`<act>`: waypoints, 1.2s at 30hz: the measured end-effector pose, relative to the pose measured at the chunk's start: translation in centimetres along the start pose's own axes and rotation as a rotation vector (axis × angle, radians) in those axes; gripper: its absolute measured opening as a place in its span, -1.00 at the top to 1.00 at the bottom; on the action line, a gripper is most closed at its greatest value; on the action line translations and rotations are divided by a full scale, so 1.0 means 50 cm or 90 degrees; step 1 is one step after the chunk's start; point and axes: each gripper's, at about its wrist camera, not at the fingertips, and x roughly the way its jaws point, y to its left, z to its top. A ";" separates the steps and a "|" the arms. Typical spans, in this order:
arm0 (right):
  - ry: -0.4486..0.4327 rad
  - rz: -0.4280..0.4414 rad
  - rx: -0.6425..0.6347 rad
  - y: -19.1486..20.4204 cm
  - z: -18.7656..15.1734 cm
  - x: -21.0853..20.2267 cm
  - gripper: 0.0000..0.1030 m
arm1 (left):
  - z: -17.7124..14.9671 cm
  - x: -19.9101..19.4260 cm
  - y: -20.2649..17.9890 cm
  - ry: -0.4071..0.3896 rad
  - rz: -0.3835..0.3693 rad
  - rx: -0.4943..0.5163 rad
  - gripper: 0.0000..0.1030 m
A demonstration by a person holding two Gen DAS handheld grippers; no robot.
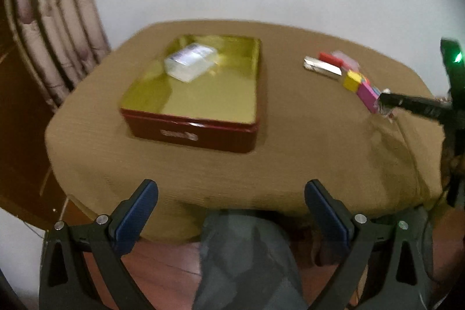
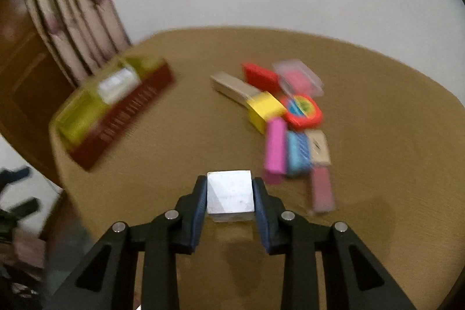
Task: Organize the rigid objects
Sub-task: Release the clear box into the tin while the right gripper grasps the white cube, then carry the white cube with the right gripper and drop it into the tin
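Observation:
My right gripper (image 2: 229, 182) is shut on a silver metal cube (image 2: 229, 193), with both blue pads pressed on its sides just above the brown tablecloth. Beyond it lies a cluster of small blocks: a yellow block (image 2: 266, 109), a pink bar (image 2: 276, 147), a blue block (image 2: 298, 153) and a red block (image 2: 260, 74). An open red tin (image 1: 191, 132) with a gold inside holds a clear plastic box (image 1: 190, 63). My left gripper (image 1: 231, 185) is open and empty at the table's near edge, well short of the tin.
A long silver bar (image 2: 232, 87), a clear case (image 2: 299, 79), a round red toy (image 2: 303, 109) and a beige box (image 2: 319, 147) lie in the same cluster. A person's knee (image 1: 244, 252) is below the table edge. A curtain (image 1: 58, 19) hangs at the left.

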 end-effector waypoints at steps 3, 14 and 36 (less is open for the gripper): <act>-0.020 0.077 -0.018 0.077 0.086 -0.015 0.40 | 0.000 -0.018 0.015 -0.025 0.026 -0.007 -0.95; 0.088 0.119 -0.177 0.342 0.289 0.258 0.40 | -0.005 0.006 0.095 0.003 0.008 -0.063 -0.95; -0.025 0.078 -0.179 0.320 0.289 0.275 0.08 | -0.027 0.055 0.074 0.060 -0.007 -0.027 -0.95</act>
